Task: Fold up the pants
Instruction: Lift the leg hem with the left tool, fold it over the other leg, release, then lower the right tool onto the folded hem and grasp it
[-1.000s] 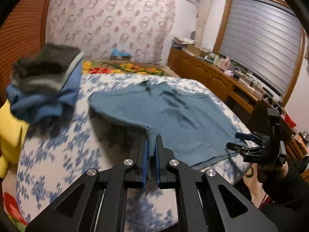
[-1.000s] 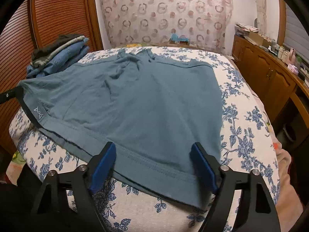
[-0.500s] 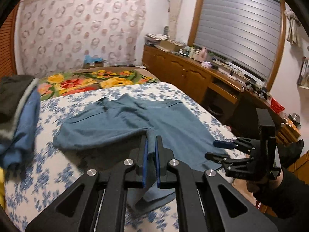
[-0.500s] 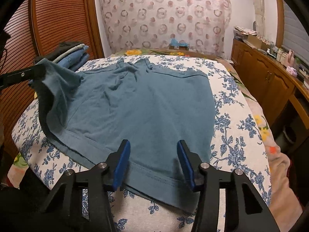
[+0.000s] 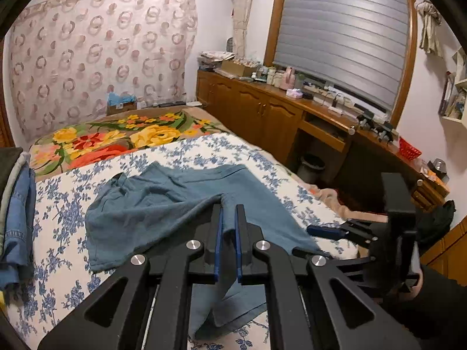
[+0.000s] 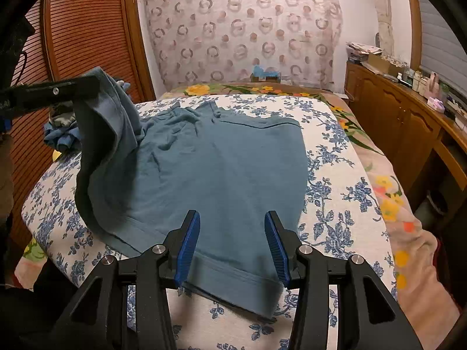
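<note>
Teal-blue shorts (image 6: 221, 169) lie spread on the flowered bedsheet (image 6: 335, 175), waistband at the far end. My left gripper (image 5: 227, 227) is shut on the hem of one leg of the shorts (image 5: 163, 204) and holds it lifted above the bed; it shows at the upper left of the right wrist view (image 6: 87, 87). My right gripper (image 6: 232, 239) is open, its blue pads either side of the other leg's hem near the bed's front edge, not closed on it. It shows at the right of the left wrist view (image 5: 327, 230).
A pile of folded jeans and dark clothes (image 5: 14, 204) sits at the bed's left side. A floral blanket (image 5: 116, 137) covers the far end. A wooden cabinet (image 5: 277, 116) with clutter runs along the right wall. A wooden wardrobe (image 6: 87, 38) stands left.
My left gripper has lifted the leg hem higher and carried it over toward the right. My right gripper has narrowed from wider open and stayed over the other hem.
</note>
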{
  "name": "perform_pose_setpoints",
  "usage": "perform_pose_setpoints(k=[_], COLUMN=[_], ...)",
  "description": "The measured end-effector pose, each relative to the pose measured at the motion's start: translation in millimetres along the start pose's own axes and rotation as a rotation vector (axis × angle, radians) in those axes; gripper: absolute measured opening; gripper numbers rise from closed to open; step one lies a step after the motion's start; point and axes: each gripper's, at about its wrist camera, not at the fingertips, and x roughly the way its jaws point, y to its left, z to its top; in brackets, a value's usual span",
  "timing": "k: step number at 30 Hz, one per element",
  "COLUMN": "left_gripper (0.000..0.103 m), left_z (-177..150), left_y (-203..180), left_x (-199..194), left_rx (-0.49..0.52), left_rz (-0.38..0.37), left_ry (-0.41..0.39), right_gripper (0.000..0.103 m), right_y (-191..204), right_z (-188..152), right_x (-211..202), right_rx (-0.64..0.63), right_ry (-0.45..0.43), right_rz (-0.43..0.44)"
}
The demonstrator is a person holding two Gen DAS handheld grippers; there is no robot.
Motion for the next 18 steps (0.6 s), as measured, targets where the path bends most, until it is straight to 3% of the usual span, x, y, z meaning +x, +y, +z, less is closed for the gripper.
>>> perform_pose_setpoints(k=[4, 8, 12, 18], left_gripper=[0.012, 0.052, 0.077, 0.079], left_z=[-9, -13, -20, -46], left_y=[3, 10, 19, 41], left_x=[0, -5, -14, -14], left_rx=[0.003, -0.013, -0.019, -0.064], left_rz=[0.022, 0.044, 0.063, 0.105], left_ry=[0.009, 0.007, 0.001, 0.028], right_gripper=[0.048, 0.048, 0.048, 0.048], right_y=[-2, -5, -5, 1], right_z=[-2, -3, 1, 6], right_x=[1, 5, 10, 14], right_rx=[0.011, 0.02, 0.021, 0.008], right_ry=[0.002, 0.011, 0.012, 0.01], right_rz=[0.001, 0.006, 0.013, 0.033])
